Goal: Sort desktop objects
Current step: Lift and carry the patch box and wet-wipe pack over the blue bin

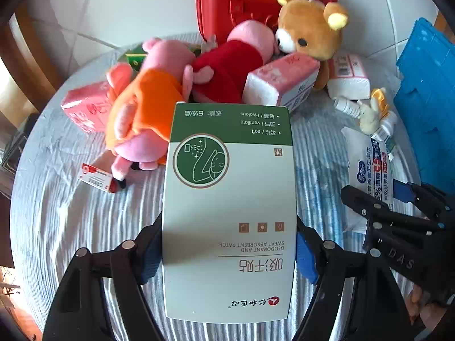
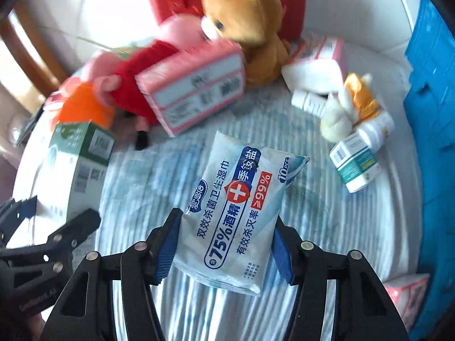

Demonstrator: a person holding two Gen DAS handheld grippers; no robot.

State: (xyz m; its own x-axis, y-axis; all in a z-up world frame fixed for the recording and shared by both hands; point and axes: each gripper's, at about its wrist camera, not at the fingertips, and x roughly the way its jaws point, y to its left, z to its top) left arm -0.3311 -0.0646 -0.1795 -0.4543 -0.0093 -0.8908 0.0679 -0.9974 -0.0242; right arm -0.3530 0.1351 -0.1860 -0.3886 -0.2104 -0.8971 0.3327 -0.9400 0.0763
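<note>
We work above a round table under a pale blue ribbed cloth (image 1: 85, 216), with a blue crate (image 2: 432, 119) at its right edge and a red case (image 1: 256, 2) at the far side. Against the case lies a heap of soft toys: a brown teddy bear (image 1: 310, 25), a pink pig in a red dress (image 1: 227, 65) and another in an orange dress (image 1: 148, 105), with pink tissue packs (image 1: 281, 82) among them.

Our left gripper (image 1: 227, 255) pinches a green-and-white carton (image 1: 227, 213) between its blue pads, lifted clear of the cloth; its upside-down print reads "DEODORANT AND SWEAT ABSORBENT PATCH", with "soft", "ventilate" and "frivolous" on the green band.

Our right gripper (image 2: 224, 253) squeezes a pale blue wet-wipe pouch (image 2: 239, 216) by its sides, also off the table. We read "75%", "≥99%" and "10pcs" around a white cross on red.

Near the crate lie a small cream plush with an orange bow (image 2: 347, 110), white bottles (image 2: 375, 130) and a teal-and-white box (image 2: 355, 164). A small red-and-white box (image 1: 96, 177) sits by the orange pig's feet.
</note>
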